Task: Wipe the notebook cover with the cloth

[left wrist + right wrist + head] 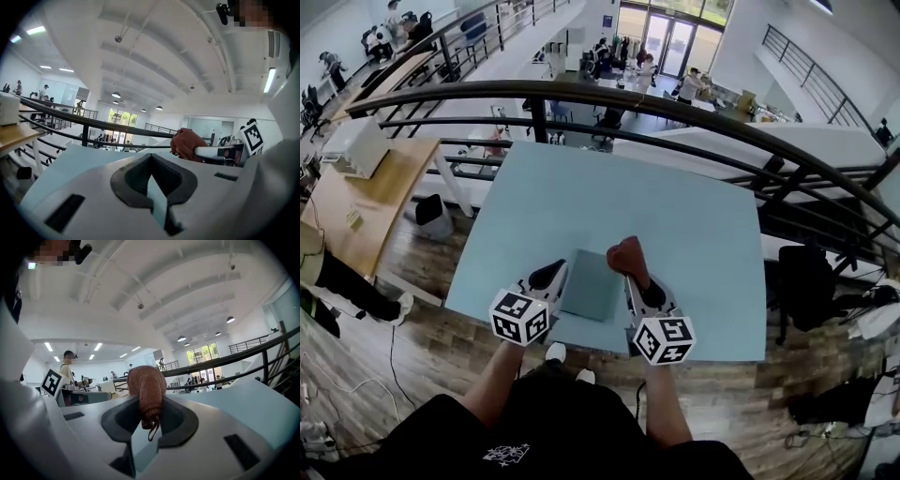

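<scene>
Pinching the cloth (627,253) at 1 o'clock of the notebook (592,287), the right gripper (635,278) seems set to wipe; the left gripper (552,275), jaws together and empty, likely steadies its 9 o'clock edge.

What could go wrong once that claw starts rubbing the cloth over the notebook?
The notebook lies loose near the front edge of the table. The left claw sits beside it, not on top, so a wipe might push it off. The right claw pinches only one end of the bunched cloth, which might slip out or wipe poorly.
</scene>
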